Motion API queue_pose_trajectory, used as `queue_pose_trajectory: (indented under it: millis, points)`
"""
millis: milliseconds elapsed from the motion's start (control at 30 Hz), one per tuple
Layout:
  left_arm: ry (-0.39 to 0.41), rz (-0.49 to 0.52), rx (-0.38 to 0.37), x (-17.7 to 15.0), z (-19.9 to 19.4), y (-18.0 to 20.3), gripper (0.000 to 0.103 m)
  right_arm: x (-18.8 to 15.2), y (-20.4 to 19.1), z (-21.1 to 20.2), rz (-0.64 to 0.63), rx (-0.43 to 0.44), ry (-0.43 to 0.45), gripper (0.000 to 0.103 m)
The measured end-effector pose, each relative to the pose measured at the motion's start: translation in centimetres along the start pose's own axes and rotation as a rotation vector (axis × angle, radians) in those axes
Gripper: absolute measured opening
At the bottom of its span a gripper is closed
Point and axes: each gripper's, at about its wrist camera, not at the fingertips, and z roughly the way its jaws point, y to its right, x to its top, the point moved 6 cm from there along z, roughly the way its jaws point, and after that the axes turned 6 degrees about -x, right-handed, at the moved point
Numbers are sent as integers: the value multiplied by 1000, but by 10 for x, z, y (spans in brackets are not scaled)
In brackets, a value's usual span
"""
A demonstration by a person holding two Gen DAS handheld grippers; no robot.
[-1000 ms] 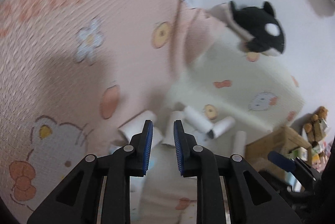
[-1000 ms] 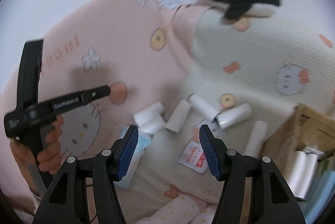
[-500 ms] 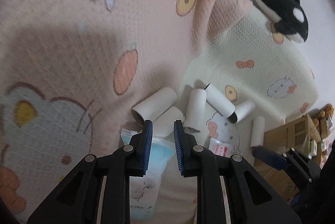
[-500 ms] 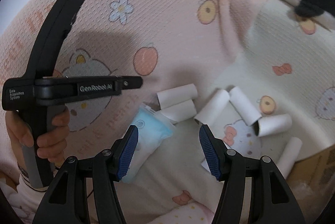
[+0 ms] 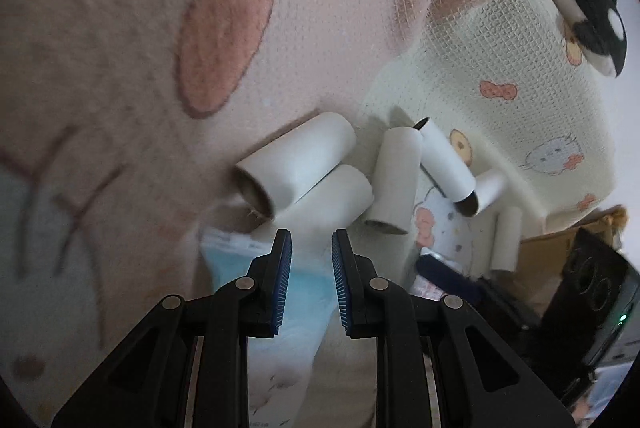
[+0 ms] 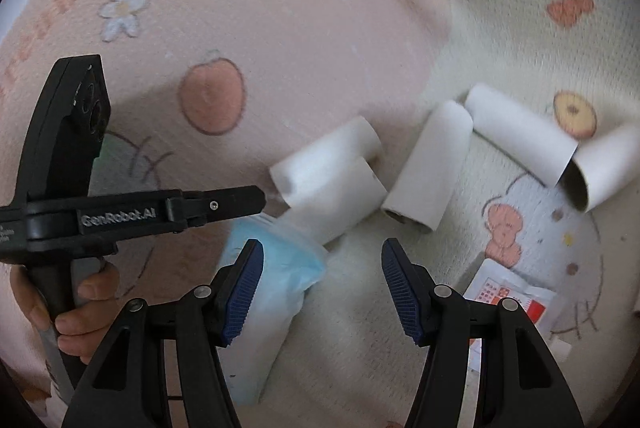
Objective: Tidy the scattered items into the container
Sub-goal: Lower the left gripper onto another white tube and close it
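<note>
Several white cardboard tubes [image 5: 296, 163] [image 6: 428, 163] lie in a loose heap on a pink and cream blanket. A pale blue packet [image 6: 272, 288] [image 5: 228, 264] lies just in front of them. My left gripper [image 5: 311, 284] hangs close over the nearest tube [image 5: 332, 199] and the packet's top edge, its jaws narrowly open with nothing pressed between them. My right gripper [image 6: 320, 288] stands wide open over bare blanket, its left finger beside the packet. In the right wrist view the left gripper [image 6: 256, 197] reaches in from the left, held by a hand [image 6: 80, 308]. The cardboard box [image 5: 560, 252] shows at the right edge.
A red and white sachet [image 6: 508, 292] lies on the cream blanket to the right of my right gripper. A black and white orca plush [image 5: 588, 7] rests at the far right on the raised blanket. The pink blanket [image 6: 240, 7] rises behind the tubes.
Both grippers have sunk toward the heap, so the tubes and the blue packet look much larger and nearer. Neither gripper's jaw gap has changed, and nothing has been taken hold of.
</note>
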Motion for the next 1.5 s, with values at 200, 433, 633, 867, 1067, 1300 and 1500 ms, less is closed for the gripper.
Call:
queue_pose_trajectory:
  millis: [200,433,633,867,1067,1300,1500]
  points:
    - [-27,9,18,3,19,-3,39,2,3,17,31,29,-24,59]
    - [-41,16,25,2,35,-7,45,-4,13,39,114,58,-88,59]
    - [-66,22,24,4,39,-6,46,-9,8,52,121,54,-128,59]
    - [-125,56,27,-9,43,-4,48,-10,1,52,100,56,-129,59]
    - [-170,36,3,-16,54,0,49,-13,-3,56,107,70,-142,59]
    - [-218,-27,-133,-23,65,13,41,-12,-4,58,120,76,-141,59]
    - [-219,-68,-192,-25,69,19,40,-10,2,60,147,60,-128,60]
